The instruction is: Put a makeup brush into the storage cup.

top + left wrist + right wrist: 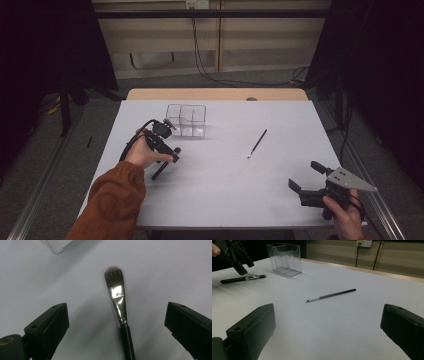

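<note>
A flat makeup brush (117, 296) with dark bristles, a silver ferrule and a black handle lies on the white table (225, 175). My left gripper (116, 315) hangs open just above it, one jaw on each side, not touching. From the right gripper view the same brush (242, 278) rests flat under the left gripper (237, 257). A thin dark brush (257, 143) lies mid-table, also seen as the thin brush (330, 295). My right gripper (306, 176) stands open near the front right edge, holding nothing.
A clear plastic organizer (186, 120) with several compartments stands behind the left gripper (167, 149); its corner (58, 246) shows beyond the bristles. A wooden strip (215, 94) borders the table's far edge. Cables hang on the back wall.
</note>
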Tool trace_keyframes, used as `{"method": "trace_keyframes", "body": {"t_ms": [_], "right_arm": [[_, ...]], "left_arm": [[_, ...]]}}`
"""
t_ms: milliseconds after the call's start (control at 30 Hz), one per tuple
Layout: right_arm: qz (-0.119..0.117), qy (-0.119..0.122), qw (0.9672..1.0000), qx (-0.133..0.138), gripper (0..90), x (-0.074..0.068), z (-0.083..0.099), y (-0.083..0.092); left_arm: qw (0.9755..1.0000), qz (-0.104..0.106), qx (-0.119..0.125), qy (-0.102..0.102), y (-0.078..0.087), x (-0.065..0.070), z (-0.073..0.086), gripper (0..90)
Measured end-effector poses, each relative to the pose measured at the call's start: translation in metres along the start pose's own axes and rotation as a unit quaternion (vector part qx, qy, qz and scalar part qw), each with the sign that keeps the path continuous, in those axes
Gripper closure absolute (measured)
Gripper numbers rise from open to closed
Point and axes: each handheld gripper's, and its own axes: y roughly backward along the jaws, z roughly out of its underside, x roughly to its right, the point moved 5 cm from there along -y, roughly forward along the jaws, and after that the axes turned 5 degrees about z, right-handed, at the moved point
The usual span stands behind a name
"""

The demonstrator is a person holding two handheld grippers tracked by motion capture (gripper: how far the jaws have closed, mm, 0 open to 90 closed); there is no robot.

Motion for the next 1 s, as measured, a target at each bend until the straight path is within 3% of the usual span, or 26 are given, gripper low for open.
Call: {"method": "trace_keyframes", "body": {"t_ms": [67,133,367,600,700,767,867,967,1000], "right_arm": [[0.001,-0.002,1.0,0.0,0.0,0.0,0.0,0.0],[0.001,-0.002,1.0,0.0,0.0,0.0,0.0,0.0],[0.001,0.001,1.0,-0.002,0.0,0.0,0.0,0.0],[0.001,0.002,1.0,-0.001,0.0,0.0,0.0,0.0],[0.0,0.002,1.0,-0.002,0.0,0.0,0.0,0.0],[0.001,0.002,1.0,-0.002,0.0,0.0,0.0,0.0],[0.001,0.002,1.0,-0.002,0.0,0.0,0.0,0.0],[0.001,0.002,1.0,-0.002,0.0,0.0,0.0,0.0],[0.0,0.002,1.0,-0.002,0.0,0.0,0.0,0.0]], "left_arm": [[0.9999,0.008,-0.009,-0.002,-0.001,0.0,0.001,9.2],[0.9997,0.016,-0.017,0.008,-0.002,-0.001,0.002,11.6],[0.9991,0.001,-0.039,-0.015,-0.007,0.002,0.004,20.7],[0.999,0.001,-0.044,-0.005,-0.007,-0.001,0.005,31.0],[0.9983,0.005,-0.058,0.006,-0.01,0.001,0.006,36.8],[0.9981,0.007,-0.061,0.003,-0.01,0.001,0.007,38.4],[0.9972,0.014,-0.073,0.009,-0.013,0.004,0.009,49.5],[0.9972,0.005,-0.075,0.007,-0.013,0.003,0.008,51.0],[0.997,-0.002,-0.076,0.011,-0.013,0.003,0.008,55.6]]}}
